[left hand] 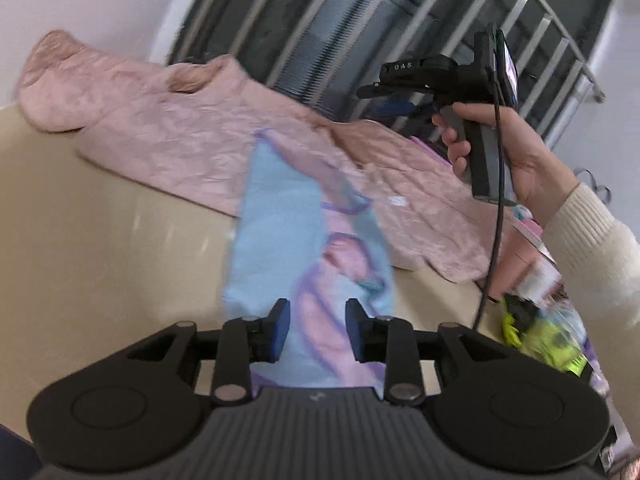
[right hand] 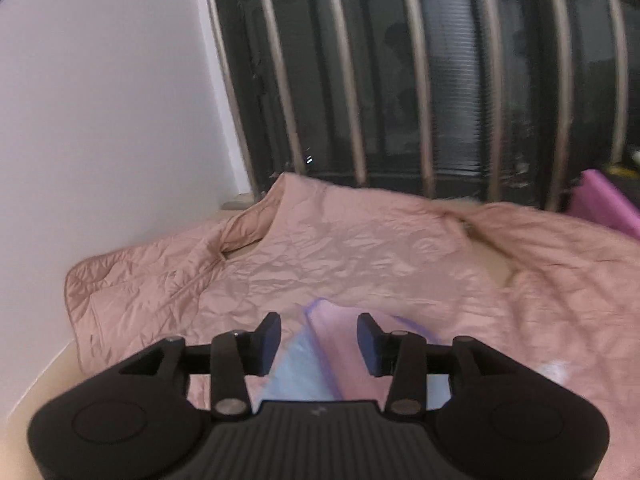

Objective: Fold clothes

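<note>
the thing being folded looks like a small light blue garment (left hand: 280, 232) with purple trim and a pink and lilac print on it, kind of soft and thin looking. it lies in a long narrow strip on the beige table (left hand: 100, 240), with its far end draped over a big pink quilted jacket (left hand: 192, 128) that's spread out flat behind it. the jacket is shiny and really crinkly, sleeve flopped out to one side near the white wall (right hand: 100, 100).

left gripper (left hand: 316, 330) sits low right over the near end of the blue piece, jaws apart, blue pads on either side of the fabric and not pinching anything. right gripper (right hand: 318, 340) is also spread open, hovering over the far tip of the blue garment where it overlaps the jacket. from the left wrist view you can see the person's right hand (left hand: 500, 148) wrapped round the handle of that gripper, cream sweater cuff showing.

a dark window with metal bars (right hand: 420, 80) sits behind the table, and some blurry neon yellow stuff (left hand: 540, 336) is off at the table's right edge.
</note>
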Demonstrator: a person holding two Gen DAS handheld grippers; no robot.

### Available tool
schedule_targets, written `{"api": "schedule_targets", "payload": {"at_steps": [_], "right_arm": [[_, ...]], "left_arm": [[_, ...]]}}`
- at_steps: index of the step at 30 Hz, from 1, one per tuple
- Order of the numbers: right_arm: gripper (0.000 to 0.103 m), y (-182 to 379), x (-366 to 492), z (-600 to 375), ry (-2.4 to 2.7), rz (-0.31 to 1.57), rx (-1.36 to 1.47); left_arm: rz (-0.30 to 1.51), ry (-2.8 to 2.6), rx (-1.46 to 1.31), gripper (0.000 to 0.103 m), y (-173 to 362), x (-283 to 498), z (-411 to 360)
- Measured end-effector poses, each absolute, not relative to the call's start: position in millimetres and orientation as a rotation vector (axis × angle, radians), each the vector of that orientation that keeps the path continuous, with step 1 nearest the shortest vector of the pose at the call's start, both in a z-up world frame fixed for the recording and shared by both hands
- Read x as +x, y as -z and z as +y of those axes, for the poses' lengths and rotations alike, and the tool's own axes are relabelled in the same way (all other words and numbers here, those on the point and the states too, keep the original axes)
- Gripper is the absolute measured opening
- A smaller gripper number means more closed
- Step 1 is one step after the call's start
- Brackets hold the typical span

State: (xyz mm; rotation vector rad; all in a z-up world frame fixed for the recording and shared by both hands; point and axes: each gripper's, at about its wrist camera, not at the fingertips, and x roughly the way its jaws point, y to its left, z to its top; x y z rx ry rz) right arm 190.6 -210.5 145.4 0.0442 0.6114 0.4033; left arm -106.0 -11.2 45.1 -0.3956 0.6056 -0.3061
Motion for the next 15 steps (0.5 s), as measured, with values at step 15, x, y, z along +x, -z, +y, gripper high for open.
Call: {"api": "schedule_targets", "payload": {"at_steps": [15], "right_arm": [[0.006,-81,193,-309,-0.171,0.847,0.008]], "left_arm": [[0.702,0.392,-0.062,0.051,-9,-103,-112]]}}
